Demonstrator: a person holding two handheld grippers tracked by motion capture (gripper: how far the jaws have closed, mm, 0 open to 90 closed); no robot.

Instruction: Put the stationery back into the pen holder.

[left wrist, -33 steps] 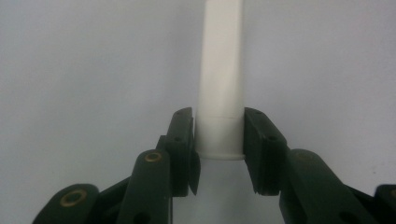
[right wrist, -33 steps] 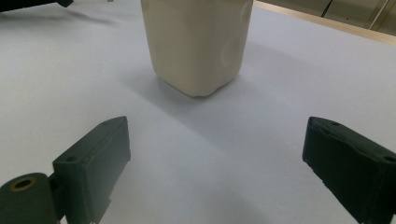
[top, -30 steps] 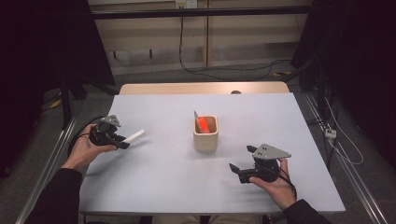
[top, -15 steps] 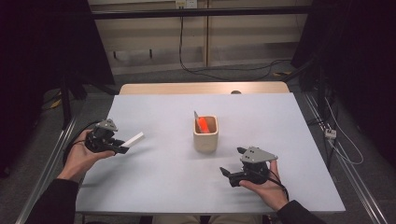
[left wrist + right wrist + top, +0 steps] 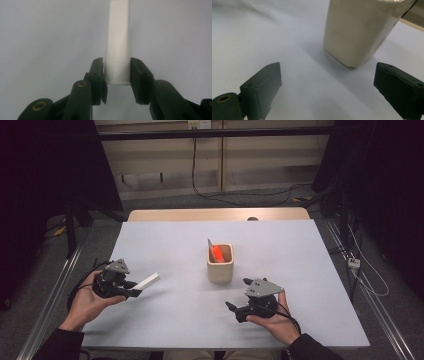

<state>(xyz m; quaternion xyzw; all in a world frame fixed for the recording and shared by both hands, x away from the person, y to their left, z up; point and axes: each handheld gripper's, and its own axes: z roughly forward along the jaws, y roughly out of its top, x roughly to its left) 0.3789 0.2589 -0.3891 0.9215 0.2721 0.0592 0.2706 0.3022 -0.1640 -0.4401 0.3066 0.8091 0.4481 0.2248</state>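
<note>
The left gripper [image 5: 134, 289] is clamped on a flat white plastic stick [image 5: 146, 282], held low over the pale counter [image 5: 165, 245] — the right gripper [image 5: 234, 309], jaws wide apart, points at the cream square cup [image 5: 220, 267].

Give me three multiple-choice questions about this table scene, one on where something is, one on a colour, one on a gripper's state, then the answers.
1. Where does the cup stand?
A. near the table's middle
B. at the left edge
C. on the floor

2. What colour is the brightest thing in the cup?
A. green
B. orange-red
C. blue

3. How are the right gripper's jaws?
A. clamped on the cup
B. wide apart, nothing between
C. clamped on a white bar

Answers: A, the high view shows it central; B, an orange-red piece glows inside; B, the right gripper view shows the jaws spread with bare table between.
</note>
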